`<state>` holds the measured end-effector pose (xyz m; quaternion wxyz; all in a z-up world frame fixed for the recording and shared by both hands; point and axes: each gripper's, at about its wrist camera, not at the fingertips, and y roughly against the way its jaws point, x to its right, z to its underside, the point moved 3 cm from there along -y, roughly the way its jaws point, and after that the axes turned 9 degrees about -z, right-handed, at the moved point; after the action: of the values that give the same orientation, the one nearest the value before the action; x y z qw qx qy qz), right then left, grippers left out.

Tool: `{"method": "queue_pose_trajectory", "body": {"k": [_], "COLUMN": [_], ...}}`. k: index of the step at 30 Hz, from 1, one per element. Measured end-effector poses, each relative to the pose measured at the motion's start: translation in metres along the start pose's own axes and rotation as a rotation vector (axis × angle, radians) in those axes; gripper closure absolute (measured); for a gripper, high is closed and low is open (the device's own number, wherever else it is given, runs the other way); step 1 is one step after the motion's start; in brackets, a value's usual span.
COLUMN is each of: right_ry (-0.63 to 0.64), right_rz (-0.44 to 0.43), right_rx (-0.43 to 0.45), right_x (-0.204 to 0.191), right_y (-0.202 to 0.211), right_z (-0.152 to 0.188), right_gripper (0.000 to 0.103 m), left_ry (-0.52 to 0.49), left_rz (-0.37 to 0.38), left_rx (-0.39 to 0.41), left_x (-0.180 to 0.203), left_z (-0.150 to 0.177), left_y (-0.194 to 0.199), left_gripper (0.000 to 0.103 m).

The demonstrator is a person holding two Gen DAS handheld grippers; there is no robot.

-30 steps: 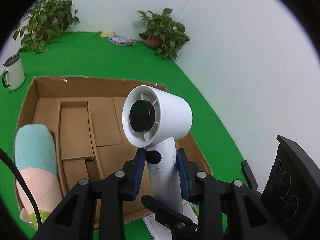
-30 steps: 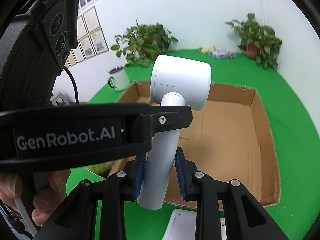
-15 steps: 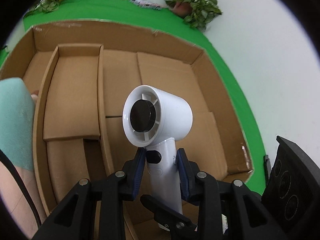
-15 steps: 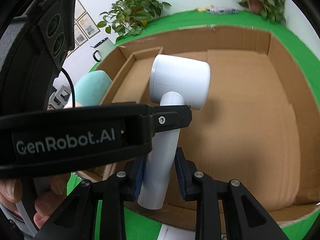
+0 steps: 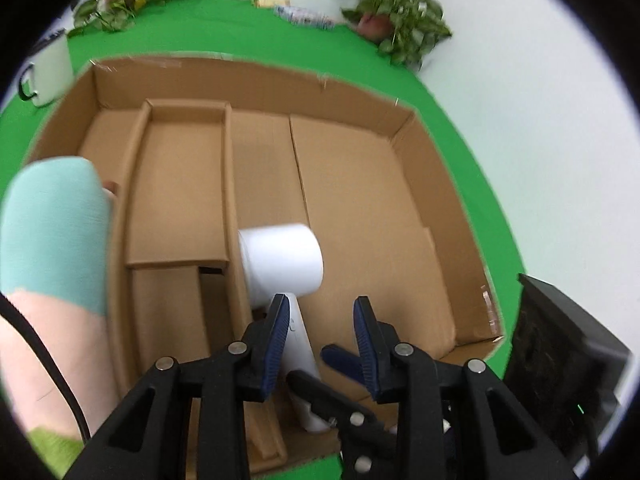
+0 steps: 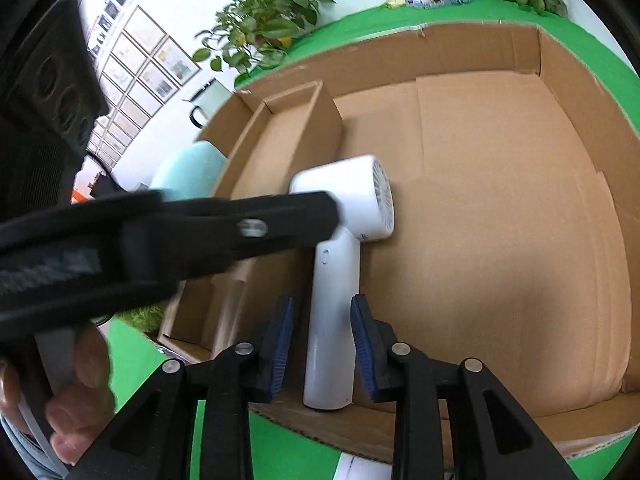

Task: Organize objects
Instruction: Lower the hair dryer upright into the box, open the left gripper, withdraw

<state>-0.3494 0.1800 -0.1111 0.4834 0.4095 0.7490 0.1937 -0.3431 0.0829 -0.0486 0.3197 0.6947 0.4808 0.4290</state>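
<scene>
A white hand-held fan [image 6: 340, 240] lies on the floor of a large open cardboard box [image 6: 500, 220], its head against a cardboard divider. In the left wrist view the fan [image 5: 280, 264] lies just ahead of my left gripper [image 5: 322, 336], which is open with its left pad close to the handle. My right gripper [image 6: 322, 336] is open, its pads on either side of the handle's lower end with a gap on each side. The left gripper's black body [image 6: 160, 232] crosses the right wrist view.
A narrow cardboard tray [image 5: 180, 184] sits in the box's left part. A white mug [image 5: 48, 68] stands on the green cloth at far left. Potted plants [image 5: 396, 28] stand along the back wall. A rolled teal and pink cloth [image 5: 52, 240] lies left of the box.
Both grippers held the fan upright over the box. Now both have opened and the fan lies on the box floor.
</scene>
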Motion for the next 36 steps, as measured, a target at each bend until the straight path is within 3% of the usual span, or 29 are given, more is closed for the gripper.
{"method": "queue_pose_trajectory", "body": {"k": [6, 9, 15, 20, 29, 30, 32, 33, 34, 35, 36], "right_ry": [0.018, 0.013, -0.05, -0.079, -0.11, -0.096, -0.023, 0.015, 0.068, 0.125, 0.161], "right_rz": [0.043, 0.084, 0.111, 0.107, 0.084, 0.093, 0.119, 0.126, 0.146, 0.189, 0.216], "right_rx": [-0.026, -0.067, -0.05, -0.054, -0.052, -0.04, 0.016, 0.047, 0.097, 0.158, 0.204], "right_x": [-0.002, 0.001, 0.0, -0.001, -0.001, -0.004, -0.017, -0.023, -0.032, -0.041, -0.046], "right_y": [-0.002, -0.02, -0.024, -0.026, -0.022, -0.018, 0.002, 0.013, 0.028, 0.046, 0.059], "right_z": [-0.004, -0.004, -0.002, -0.003, 0.0, 0.001, 0.003, 0.005, 0.01, 0.017, 0.023], "right_gripper": [0.071, 0.078, 0.078, 0.078, 0.076, 0.071, 0.048, 0.026, 0.016, 0.011, 0.0], "left_ry": [0.005, -0.001, 0.01, 0.037, 0.013, 0.001, -0.027, -0.054, -0.076, -0.1, -0.121], "left_rz": [-0.048, -0.075, -0.062, -0.026, -0.059, -0.087, -0.13, -0.159, -0.18, -0.205, -0.236], "left_rx": [0.116, 0.093, 0.025, 0.027, 0.065, 0.095, 0.164, 0.216, 0.262, 0.317, 0.386], "left_x": [-0.023, -0.034, -0.045, -0.049, -0.047, -0.045, -0.042, -0.039, -0.035, -0.032, -0.029], "left_z": [0.011, 0.029, 0.058, 0.064, 0.067, 0.068, 0.069, 0.07, 0.072, 0.074, 0.078], "left_y": [0.038, 0.034, 0.014, 0.013, 0.02, 0.026, 0.04, 0.053, 0.064, 0.077, 0.092], "left_gripper": [0.07, 0.07, 0.07, 0.07, 0.07, 0.07, 0.07, 0.069, 0.068, 0.061, 0.045]}}
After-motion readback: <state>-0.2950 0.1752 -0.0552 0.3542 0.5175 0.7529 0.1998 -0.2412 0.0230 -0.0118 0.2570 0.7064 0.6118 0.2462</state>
